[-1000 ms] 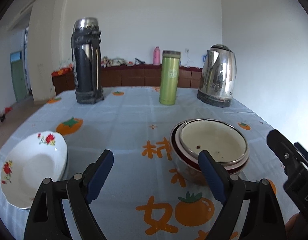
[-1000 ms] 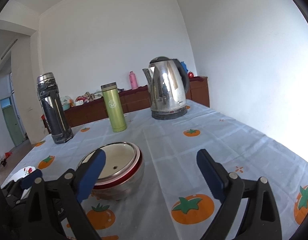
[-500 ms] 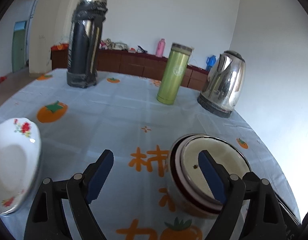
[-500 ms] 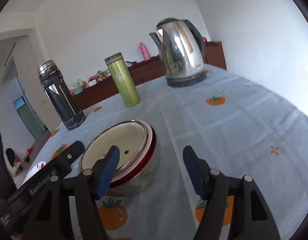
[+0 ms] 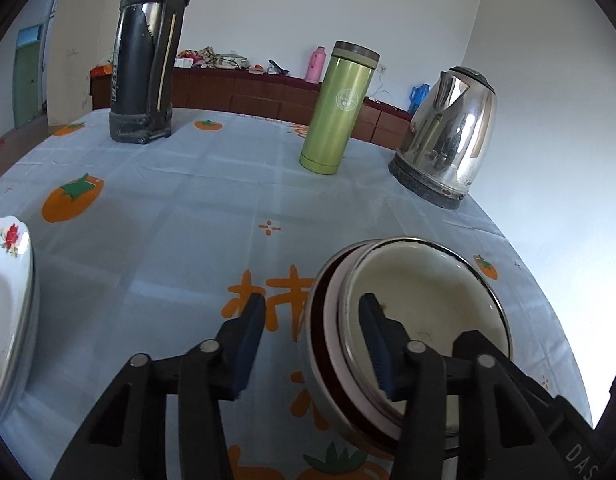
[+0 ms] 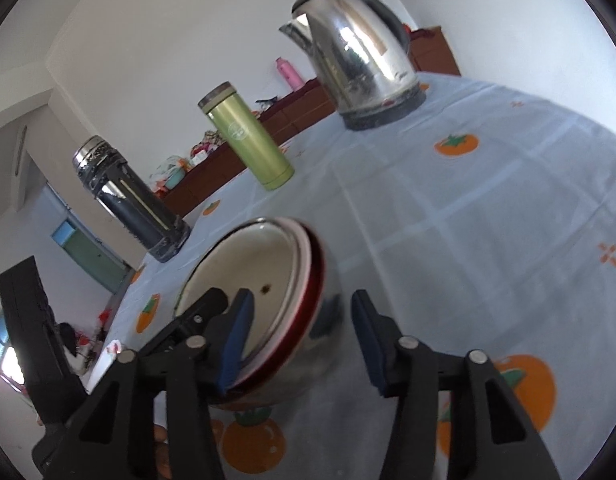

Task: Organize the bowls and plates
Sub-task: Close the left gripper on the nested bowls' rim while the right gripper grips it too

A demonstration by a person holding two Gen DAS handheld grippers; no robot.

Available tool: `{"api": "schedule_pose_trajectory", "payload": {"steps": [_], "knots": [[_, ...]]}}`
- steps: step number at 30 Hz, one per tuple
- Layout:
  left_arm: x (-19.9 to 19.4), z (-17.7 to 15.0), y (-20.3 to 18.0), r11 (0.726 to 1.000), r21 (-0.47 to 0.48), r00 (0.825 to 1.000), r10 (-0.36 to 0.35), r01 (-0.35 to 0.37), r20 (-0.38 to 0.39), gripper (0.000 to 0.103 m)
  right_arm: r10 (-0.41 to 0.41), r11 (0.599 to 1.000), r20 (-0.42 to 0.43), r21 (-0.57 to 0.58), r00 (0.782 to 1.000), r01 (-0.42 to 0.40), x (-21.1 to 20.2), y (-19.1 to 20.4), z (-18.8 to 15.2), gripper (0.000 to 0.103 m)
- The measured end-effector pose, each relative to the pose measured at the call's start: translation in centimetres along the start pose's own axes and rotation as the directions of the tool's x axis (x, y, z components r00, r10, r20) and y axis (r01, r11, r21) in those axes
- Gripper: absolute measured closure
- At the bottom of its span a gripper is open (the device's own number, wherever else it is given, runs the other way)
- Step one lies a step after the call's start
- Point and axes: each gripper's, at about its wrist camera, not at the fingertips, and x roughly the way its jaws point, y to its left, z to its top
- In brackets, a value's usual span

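Observation:
A stack of nested bowls [image 5: 424, 300], steel outside with a red and pink rim and a cream inside, stands on the tablecloth. My left gripper [image 5: 314, 340] straddles the stack's left rim, one pad inside and one outside. Its jaws are closing and a gap still shows at the outer pad. In the right wrist view my right gripper [image 6: 301, 340] straddles the bowls' [image 6: 247, 264] right wall the same way, jaws closing, the outer pad just clear of the steel. A white flowered plate [image 5: 7, 300] lies at the left.
A black thermos [image 5: 147, 52], a green flask [image 5: 340, 108] and a steel kettle [image 5: 448, 140] stand along the far side of the table. A brown cabinet [image 5: 247, 92] lines the back wall. The tablecloth carries orange fruit prints.
Both grippers have come down and in onto the bowl stack from either side. Their jaws have narrowed, and each now has the stack's rim between its pads.

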Motion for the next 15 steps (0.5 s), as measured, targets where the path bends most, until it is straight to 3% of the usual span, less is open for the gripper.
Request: {"api": "schedule_pose_trajectory", "payload": {"steps": [3, 10, 15], "knots": [[0.0, -0.1, -0.4, 1.0, 0.006, 1.0, -0.02, 0.02, -0.002, 0.07, -0.004, 1.0, -0.003, 0.001, 1.0, 0.004, 0.0, 0.1, 0.0, 0.058], [-0.8, -0.4, 0.1, 1.0, -0.011, 1.0, 0.022, -0.022, 0.019, 0.07, -0.016, 0.999, -0.007, -0.036, 1.0, 0.016, -0.2, 0.8, -0.4, 0.067], [-1.9, -1.1, -0.6, 0.999, 0.033, 0.999, 0.037, -0.039, 0.04, 0.07, -0.014, 1.0, -0.007, -0.016, 1.0, 0.014, -0.8, 0.5, -0.7, 0.071]]}}
